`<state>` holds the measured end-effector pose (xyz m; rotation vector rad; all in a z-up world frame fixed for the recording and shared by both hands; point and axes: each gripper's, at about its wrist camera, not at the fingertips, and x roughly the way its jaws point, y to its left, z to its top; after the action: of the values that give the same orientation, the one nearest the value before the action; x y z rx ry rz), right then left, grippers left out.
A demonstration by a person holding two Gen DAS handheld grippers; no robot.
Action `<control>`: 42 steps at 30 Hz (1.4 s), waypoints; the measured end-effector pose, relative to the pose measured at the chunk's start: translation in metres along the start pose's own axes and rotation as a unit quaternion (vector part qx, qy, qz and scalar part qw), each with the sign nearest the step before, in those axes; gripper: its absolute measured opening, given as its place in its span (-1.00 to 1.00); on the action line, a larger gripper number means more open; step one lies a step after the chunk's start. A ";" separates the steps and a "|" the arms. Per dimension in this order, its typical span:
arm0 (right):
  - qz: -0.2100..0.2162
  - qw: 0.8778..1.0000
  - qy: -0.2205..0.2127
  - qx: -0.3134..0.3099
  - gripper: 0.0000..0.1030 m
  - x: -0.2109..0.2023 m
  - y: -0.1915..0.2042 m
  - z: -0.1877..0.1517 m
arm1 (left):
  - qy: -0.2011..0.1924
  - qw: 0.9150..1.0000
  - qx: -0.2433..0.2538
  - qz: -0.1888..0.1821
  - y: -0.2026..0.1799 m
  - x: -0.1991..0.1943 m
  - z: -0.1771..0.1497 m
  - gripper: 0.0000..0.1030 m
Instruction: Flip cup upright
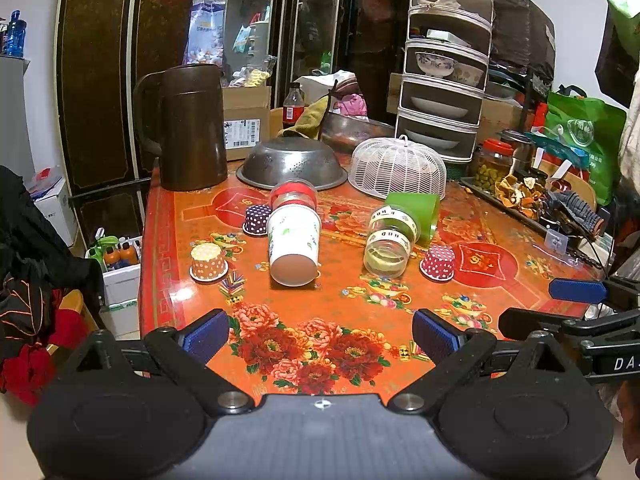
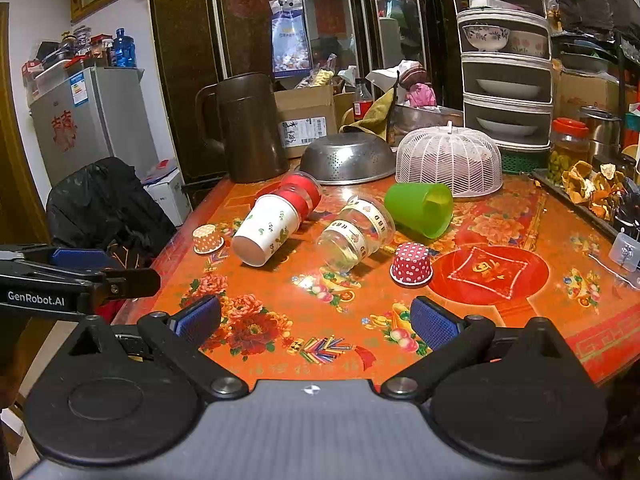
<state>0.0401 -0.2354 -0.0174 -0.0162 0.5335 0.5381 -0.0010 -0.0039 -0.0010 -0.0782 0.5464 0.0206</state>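
Ahead of claws: glossy tablecloth [image 1: 352, 312]; matt paper cup [image 1: 294, 240]; clear plastic cup [image 1: 390, 240]; dull metal colander [image 1: 292, 162]; ribbed blue pads [image 1: 434, 334].

Both my wrist cams sit low over the near edge of the table [image 1: 168, 248], looking across it toward the far edge. My left one faces the left corner side, my right one sits further right. Both catch the tipped cups mid-table, and each sees the other claw at its side.
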 end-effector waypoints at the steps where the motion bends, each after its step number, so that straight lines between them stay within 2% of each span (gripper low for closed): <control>1: 0.000 1.000 0.001 0.000 0.98 0.000 0.000 0.000 | 0.000 1.000 -0.001 0.000 0.000 0.000 0.000 0.93; 15: 0.000 1.000 0.003 0.001 0.98 -0.001 0.000 0.000 | -0.005 1.000 -0.006 -0.004 0.001 -0.002 0.001 0.93; 30: 0.000 1.000 0.004 0.005 0.98 -0.001 -0.002 0.001 | 0.013 1.000 0.007 0.002 0.003 0.004 0.000 0.93; 36: 0.000 1.000 0.006 0.005 0.98 0.002 -0.003 0.000 | 0.012 1.000 0.003 -0.029 0.005 0.010 -0.002 0.93; 42: -0.001 1.000 0.014 0.018 0.98 0.016 -0.012 0.002 | 0.041 0.998 0.026 -0.043 -0.003 0.035 0.015 0.93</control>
<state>0.0588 -0.2379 -0.0252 0.0097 0.5697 0.5275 0.0368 -0.0053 -0.0066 -0.0522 0.6246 -0.0812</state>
